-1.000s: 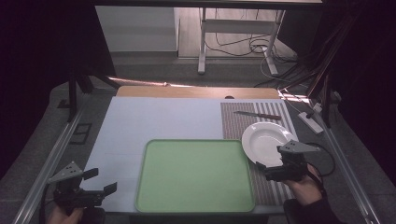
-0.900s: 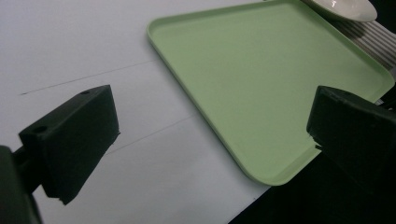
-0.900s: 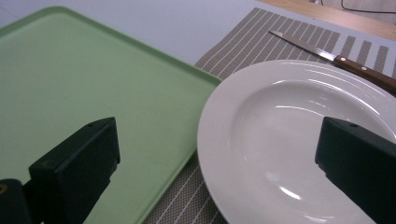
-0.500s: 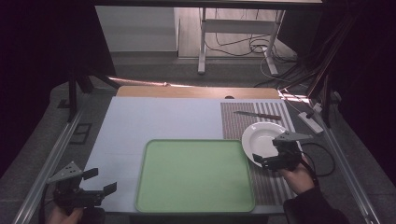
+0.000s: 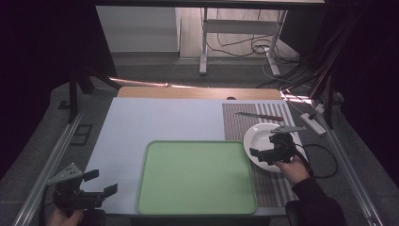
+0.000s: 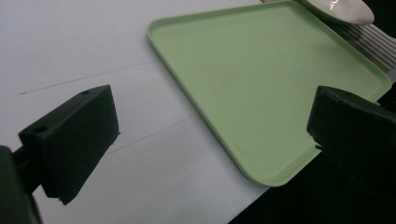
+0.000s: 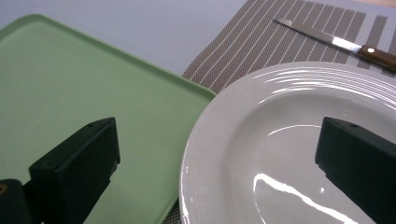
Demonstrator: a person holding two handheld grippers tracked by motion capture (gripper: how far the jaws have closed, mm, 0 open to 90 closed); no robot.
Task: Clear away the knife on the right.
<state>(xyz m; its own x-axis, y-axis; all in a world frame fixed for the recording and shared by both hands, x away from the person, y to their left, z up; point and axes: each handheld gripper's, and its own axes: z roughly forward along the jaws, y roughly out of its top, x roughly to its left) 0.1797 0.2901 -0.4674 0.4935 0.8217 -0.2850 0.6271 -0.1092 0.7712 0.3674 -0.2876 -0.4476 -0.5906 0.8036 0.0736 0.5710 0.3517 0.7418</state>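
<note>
A white plate (image 5: 257, 135) lies on a striped placemat (image 5: 242, 121) at the right, beside a bare green tray (image 5: 195, 176). My right gripper (image 5: 262, 146) hovers open over the plate's near left part; in the right gripper view its jaws straddle the plate's rim (image 7: 191, 154), one over the tray (image 7: 70, 93) and one over the plate (image 7: 299, 140). My left gripper (image 5: 104, 181) stands open at the table's front left corner, with nothing between its jaws. In the left gripper view, it (image 6: 212, 121) faces the tray (image 6: 252, 70).
A wood-handled knife (image 5: 259, 116) lies on the placemat beyond the plate, also seen as the knife (image 7: 336, 42) in the right gripper view. A white mat (image 5: 155, 127) covers the table. Metal rails run along both sides, and a power strip (image 5: 313, 122) lies at the right.
My right gripper has moved away from me and now sits over the plate. The left gripper has stayed put.
</note>
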